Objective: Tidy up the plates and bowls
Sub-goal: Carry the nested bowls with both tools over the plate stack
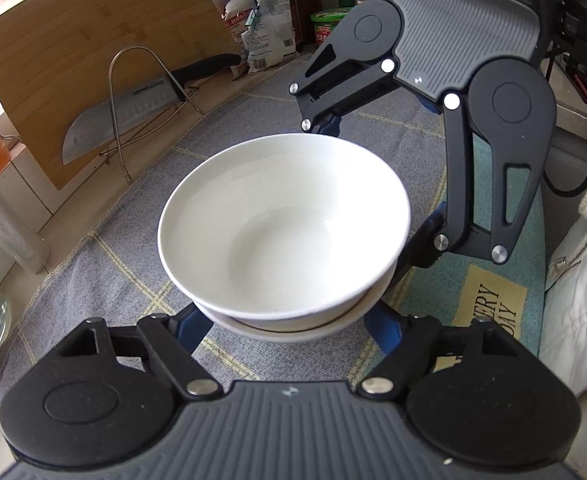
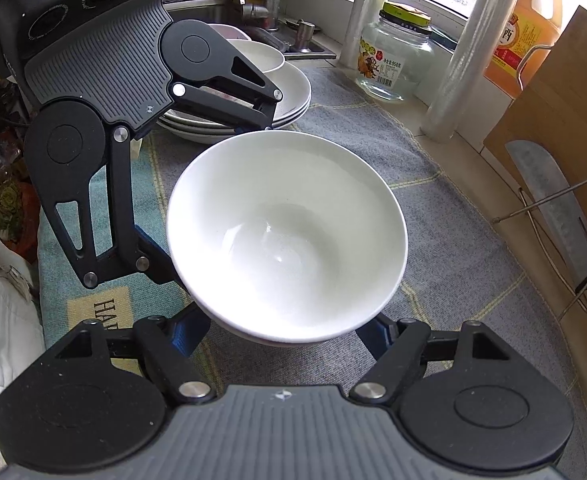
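Note:
Two white bowls are nested over the grey checked cloth (image 1: 105, 256). The upper bowl (image 1: 285, 220) (image 2: 289, 232) sits tilted in the lower bowl (image 1: 293, 330), with a gap between the rims. Only a sliver of the lower bowl (image 2: 261, 342) shows in the right wrist view. My left gripper (image 1: 285, 320) (image 2: 213, 196) is shut on the lower bowl, its blue fingers (image 1: 191, 332) pressed to both sides. From the opposite side, my right gripper (image 2: 283, 328) (image 1: 373, 188) is shut on the upper bowl's wall.
A stack of white plates (image 2: 293, 96) with a bowl on top stands behind the left gripper, by the sink. A glass jar (image 2: 397, 60), an oil bottle (image 2: 525, 32) and a film roll (image 2: 461, 60) line the window side. A cutting board (image 1: 93, 60) and knife (image 1: 125, 112) lean on a wire rack.

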